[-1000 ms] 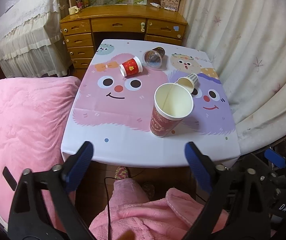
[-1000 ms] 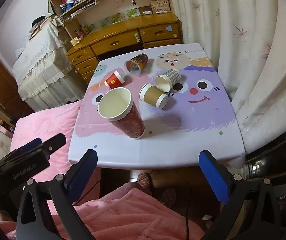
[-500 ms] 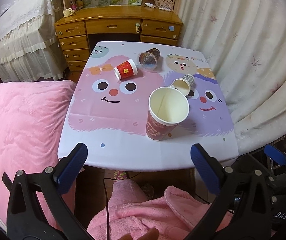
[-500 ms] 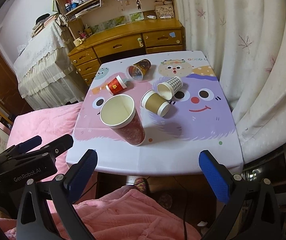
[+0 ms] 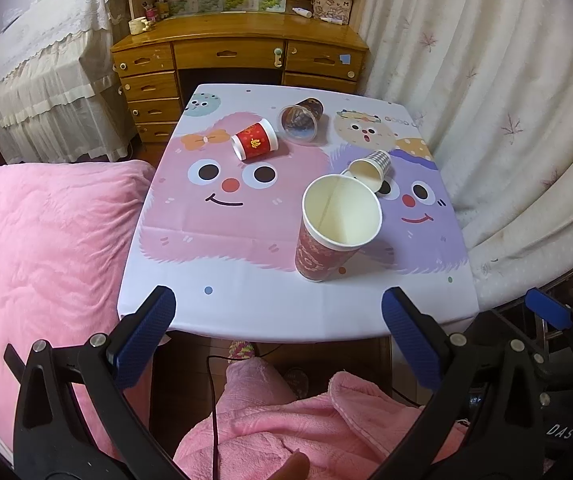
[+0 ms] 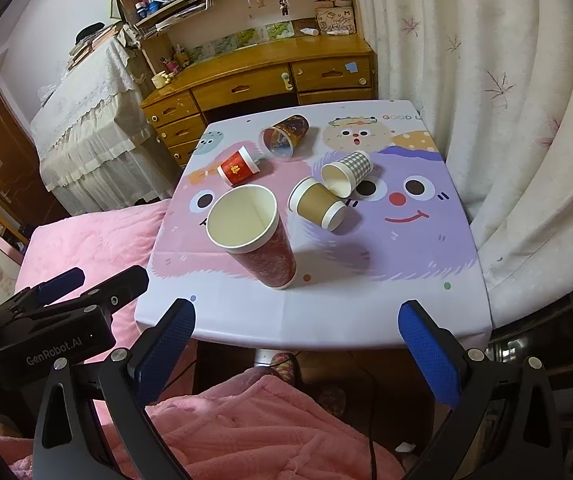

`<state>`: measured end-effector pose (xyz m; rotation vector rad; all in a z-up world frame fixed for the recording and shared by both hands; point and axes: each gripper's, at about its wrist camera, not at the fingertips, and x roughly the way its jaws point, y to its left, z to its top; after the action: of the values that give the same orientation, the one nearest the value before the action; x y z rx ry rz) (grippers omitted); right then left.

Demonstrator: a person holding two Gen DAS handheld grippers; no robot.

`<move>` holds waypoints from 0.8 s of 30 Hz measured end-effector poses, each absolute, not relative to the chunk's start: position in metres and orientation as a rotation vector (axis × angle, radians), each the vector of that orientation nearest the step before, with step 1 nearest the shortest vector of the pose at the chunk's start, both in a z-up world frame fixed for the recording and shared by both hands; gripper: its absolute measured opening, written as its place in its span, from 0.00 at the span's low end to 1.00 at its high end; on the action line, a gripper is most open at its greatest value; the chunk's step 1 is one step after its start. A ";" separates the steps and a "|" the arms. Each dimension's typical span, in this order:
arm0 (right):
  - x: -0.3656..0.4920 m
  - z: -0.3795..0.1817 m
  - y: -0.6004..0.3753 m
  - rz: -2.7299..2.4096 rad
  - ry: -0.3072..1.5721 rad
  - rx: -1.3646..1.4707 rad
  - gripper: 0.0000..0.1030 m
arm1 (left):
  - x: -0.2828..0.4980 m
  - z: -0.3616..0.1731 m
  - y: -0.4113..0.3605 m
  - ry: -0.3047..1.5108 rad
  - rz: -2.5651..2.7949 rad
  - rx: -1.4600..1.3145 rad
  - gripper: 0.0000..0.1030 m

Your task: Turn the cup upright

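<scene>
1. Grippers first: your left gripper (image 5: 274, 332) has its blue pads spread wide with nothing between them, held off the near edge of the table (image 5: 246, 308); your right gripper (image 6: 298, 336) is likewise spread wide and empty, at the same near edge.
2. From the left wrist view, the tall red cup (image 5: 334, 228) stands upright at 1 o'clock, mouth up, on the cartoon tablecloth (image 5: 222, 216).
3. Beyond it at 1 o'clock, the checked cup (image 5: 370, 166) lies on its side; the brown cup (image 6: 318, 204), seen from your right wrist, lies just beside it, rims close.
4. At 12 o'clock, the small red cup (image 5: 254, 144) lies on its side, and the dark patterned cup (image 5: 300, 120) lies tipped just right of it.
5. Farther at 12 o'clock stands the wooden desk (image 5: 238, 52); the pink blanket (image 5: 46, 232) is at 9 o'clock.
</scene>
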<state>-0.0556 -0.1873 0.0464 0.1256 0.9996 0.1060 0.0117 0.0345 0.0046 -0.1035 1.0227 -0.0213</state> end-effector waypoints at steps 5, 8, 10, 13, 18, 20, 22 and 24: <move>-0.055 0.046 -0.189 0.110 1.002 0.128 1.00 | 0.012 0.005 0.035 1.020 -0.021 -0.104 0.99; -0.056 0.043 -0.183 0.116 1.010 0.128 1.00 | 0.012 0.005 0.036 1.018 -0.019 -0.109 0.99; -0.057 0.041 -0.181 0.120 1.015 0.126 1.00 | 0.011 0.005 0.038 1.019 -0.019 -0.106 0.99; -0.059 0.040 -0.179 0.121 1.013 0.124 1.00 | 0.009 0.006 0.039 1.020 -0.017 -0.109 0.99; -0.061 0.039 -0.176 0.119 1.011 0.116 1.00 | 0.008 0.008 0.040 1.021 -0.015 -0.114 0.99; -0.061 0.039 -0.177 0.121 1.013 0.117 1.00 | 0.007 0.008 0.040 1.020 -0.015 -0.116 0.99; -0.061 0.038 -0.175 0.120 1.014 0.116 1.00 | 0.007 0.008 0.039 1.021 -0.014 -0.116 0.99; -0.062 0.039 -0.176 0.121 1.013 0.113 1.00 | 0.007 0.008 0.040 1.022 -0.014 -0.117 0.99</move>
<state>-0.0616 -0.1763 0.0391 0.1134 1.0126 0.1209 0.0073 0.0397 0.0078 -0.1167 1.0218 -0.0144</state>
